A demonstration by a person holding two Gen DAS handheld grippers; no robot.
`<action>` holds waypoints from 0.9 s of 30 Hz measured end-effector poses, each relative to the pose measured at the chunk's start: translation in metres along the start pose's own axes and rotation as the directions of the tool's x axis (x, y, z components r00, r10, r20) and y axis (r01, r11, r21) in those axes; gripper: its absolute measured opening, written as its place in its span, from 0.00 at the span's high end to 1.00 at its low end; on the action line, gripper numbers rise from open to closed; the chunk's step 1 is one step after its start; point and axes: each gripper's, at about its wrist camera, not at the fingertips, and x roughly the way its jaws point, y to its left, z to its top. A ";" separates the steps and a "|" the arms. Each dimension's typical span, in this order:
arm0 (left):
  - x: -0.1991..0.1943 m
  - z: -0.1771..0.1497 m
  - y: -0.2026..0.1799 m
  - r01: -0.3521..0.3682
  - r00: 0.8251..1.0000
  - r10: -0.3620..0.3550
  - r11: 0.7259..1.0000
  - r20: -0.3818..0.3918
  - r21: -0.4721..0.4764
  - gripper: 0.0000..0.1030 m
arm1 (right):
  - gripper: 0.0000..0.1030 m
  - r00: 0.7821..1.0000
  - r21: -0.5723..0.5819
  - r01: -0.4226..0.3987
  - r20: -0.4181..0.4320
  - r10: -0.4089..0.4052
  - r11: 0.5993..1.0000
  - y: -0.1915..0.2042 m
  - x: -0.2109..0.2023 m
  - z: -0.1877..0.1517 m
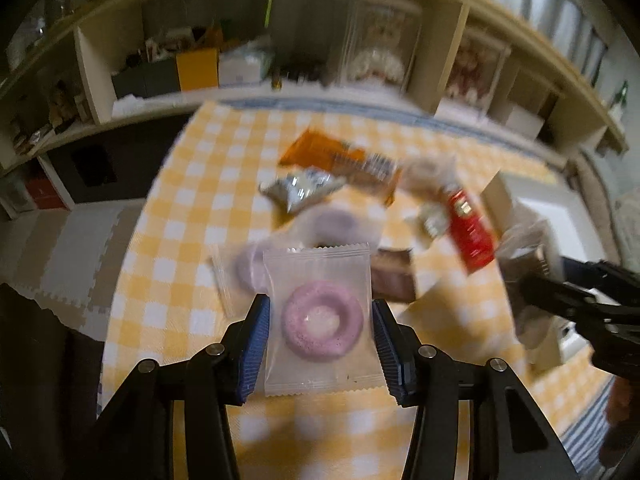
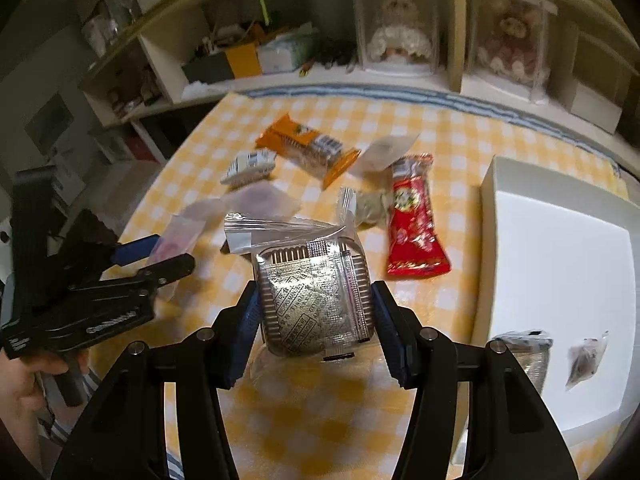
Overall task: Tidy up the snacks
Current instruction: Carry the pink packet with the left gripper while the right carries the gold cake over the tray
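We are pinching a clear donut packet (image 1: 318, 316) by its side edges in the left gripper (image 1: 320, 344), long axis pointing away toward the blurred snack pile (image 1: 360, 184). We are clamping a foil-topped cup in a zip bag (image 2: 314, 300) in the right gripper (image 2: 316, 332), bag mouth tilting up-left over the checked tablecloth (image 2: 440, 132). The white tray (image 2: 560, 260) at right is running out of frame.

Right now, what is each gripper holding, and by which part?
Left gripper: clear packet with a pink ring snack, by its side edges. Right gripper: clear-bagged silver foil snack pack, by its two sides.
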 end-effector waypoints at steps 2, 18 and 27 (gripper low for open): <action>-0.015 -0.001 -0.001 0.005 1.000 -0.005 1.000 0.029 0.000 0.52 | 0.46 1.000 0.000 0.011 0.018 -0.011 1.000 -0.002 -0.008 0.001; -0.102 -0.014 -0.045 0.057 0.988 -0.060 0.998 0.141 0.022 0.52 | 0.46 0.987 0.072 0.058 0.142 -0.068 0.996 -0.037 -0.084 -0.004; -0.127 -0.011 -0.100 0.081 0.981 -0.094 0.994 0.169 0.077 0.52 | 0.46 0.976 0.135 0.075 0.194 -0.100 0.988 -0.077 -0.133 -0.020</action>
